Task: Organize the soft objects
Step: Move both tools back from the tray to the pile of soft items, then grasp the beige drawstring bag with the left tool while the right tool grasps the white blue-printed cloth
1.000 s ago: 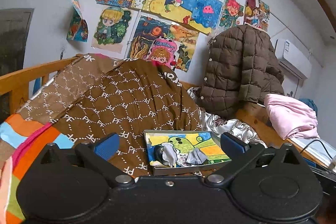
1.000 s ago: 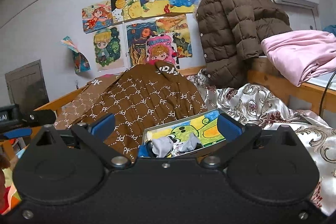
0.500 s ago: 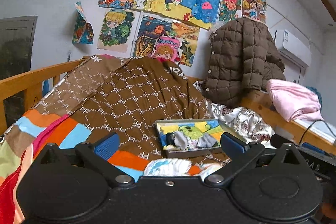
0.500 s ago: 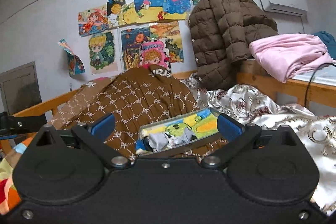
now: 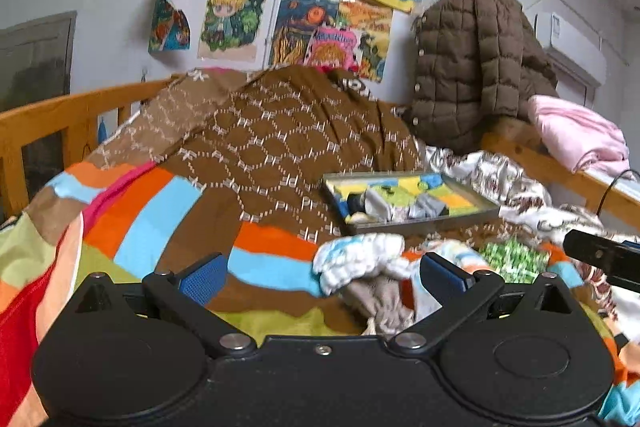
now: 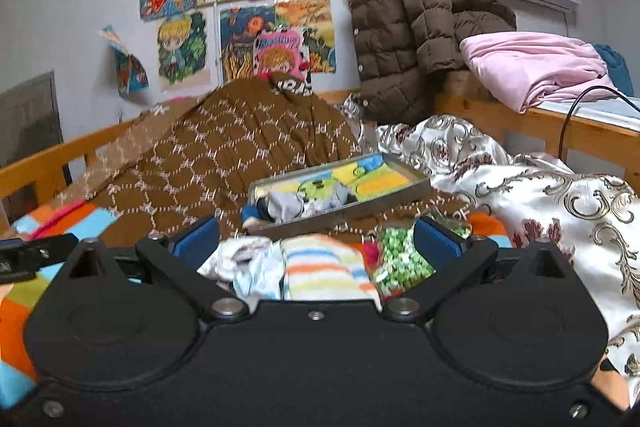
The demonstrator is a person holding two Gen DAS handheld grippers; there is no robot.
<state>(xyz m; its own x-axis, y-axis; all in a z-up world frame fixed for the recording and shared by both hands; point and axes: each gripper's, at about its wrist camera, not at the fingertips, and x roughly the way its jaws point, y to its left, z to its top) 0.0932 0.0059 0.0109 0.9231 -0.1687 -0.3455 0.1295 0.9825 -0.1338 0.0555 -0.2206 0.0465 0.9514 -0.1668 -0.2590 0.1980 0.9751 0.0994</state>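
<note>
A shallow metal tray [image 5: 424, 219] [image 6: 384, 207] with a bright cartoon lining lies on the bed and holds a few rolled grey and dark socks [image 5: 376, 205] [image 6: 288, 207]. In front of it sits a loose pile: a white-and-blue fluffy sock [image 5: 356, 259], a beige sock [image 5: 380, 307], a striped sock [image 6: 324, 267] and a green patterned sock [image 6: 400, 255] [image 5: 512, 255]. My left gripper [image 5: 324, 275] is open just short of the fluffy sock. Open too, my right gripper [image 6: 316, 239] hovers over the striped sock. Neither holds anything.
A brown patterned quilt [image 5: 280, 139] and a striped blanket [image 5: 160, 211] cover the bed, with a silver embroidered cover [image 6: 540, 195] to the right. A wooden rail [image 5: 48, 115] runs along the left. A brown padded jacket [image 6: 412, 27] and pink cloth [image 6: 532, 67] hang behind.
Both grippers have drawn back and tilted down from the tray. The sock pile in front of the tray has come into view between their open fingers.
</note>
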